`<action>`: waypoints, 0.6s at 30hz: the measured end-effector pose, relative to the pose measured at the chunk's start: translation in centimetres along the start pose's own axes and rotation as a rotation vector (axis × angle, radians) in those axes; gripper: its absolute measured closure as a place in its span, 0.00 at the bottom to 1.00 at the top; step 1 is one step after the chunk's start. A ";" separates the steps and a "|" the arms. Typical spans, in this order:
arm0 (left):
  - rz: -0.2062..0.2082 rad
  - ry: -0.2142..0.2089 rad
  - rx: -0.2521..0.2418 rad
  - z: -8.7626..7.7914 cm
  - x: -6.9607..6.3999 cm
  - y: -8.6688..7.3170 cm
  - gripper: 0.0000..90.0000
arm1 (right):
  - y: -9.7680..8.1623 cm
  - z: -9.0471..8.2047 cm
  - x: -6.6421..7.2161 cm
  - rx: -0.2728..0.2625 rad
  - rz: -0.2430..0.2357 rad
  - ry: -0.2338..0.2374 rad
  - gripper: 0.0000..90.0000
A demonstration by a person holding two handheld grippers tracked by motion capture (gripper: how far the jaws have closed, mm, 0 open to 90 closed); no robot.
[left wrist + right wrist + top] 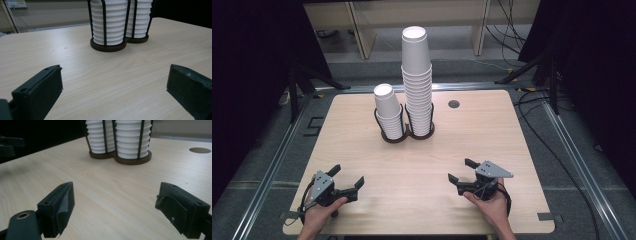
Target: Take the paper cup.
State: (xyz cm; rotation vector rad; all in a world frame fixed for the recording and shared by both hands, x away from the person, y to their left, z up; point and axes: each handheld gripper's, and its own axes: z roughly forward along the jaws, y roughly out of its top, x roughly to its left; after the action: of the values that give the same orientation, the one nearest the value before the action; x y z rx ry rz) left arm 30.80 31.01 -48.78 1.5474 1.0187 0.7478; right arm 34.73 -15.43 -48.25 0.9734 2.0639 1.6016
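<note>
My left gripper (348,176) rests low at the near left of the pale wooden table (362,150), held in my left hand (318,216). Its jaws stand released and wide apart, with nothing but bare tabletop between my fingers (37,92).

Ahead of those fingers and a little toward the right, well apart from them, stands the short stack of white ribbed paper cups (388,111). It sits upright in the left ring of a dark double wire cup holder with a brown wooden base (398,138). Touching it on the right side is the tall stack of white ribbed paper cups (417,75), upright in the holder's right ring and rising well above its neighbour.

Farther right, a small round dark hole (454,104) is cut into the tabletop beyond the holder.

My right gripper (460,171) lies at the near right, in my right hand (491,202). Its jaws are released too, spread wide over bare wood, with my fingers (57,207) grasping nothing. Both cup stacks stand ahead of these fingers, toward the left and well apart from them.
</note>
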 end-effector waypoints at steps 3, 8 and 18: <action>0.016 -0.008 -0.008 0.1 -0.2 0.4 0.00 | 0.2 -0.2 -0.2 -0.013 0.010 0.008 0.17; 0.042 -0.022 -0.011 0.9 -0.8 1.1 0.00 | 0.7 0.1 -0.4 -0.014 -0.004 -0.004 0.17; 0.069 -0.105 -0.071 4.3 -2.3 5.8 0.00 | 4.3 -0.6 -0.7 -0.083 -0.026 -0.053 0.17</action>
State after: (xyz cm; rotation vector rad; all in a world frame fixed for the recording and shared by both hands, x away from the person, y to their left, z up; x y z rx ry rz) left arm 34.79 26.82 -43.91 1.5500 0.8569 0.7343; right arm 36.16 -15.84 -44.08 0.9462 1.9509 1.6174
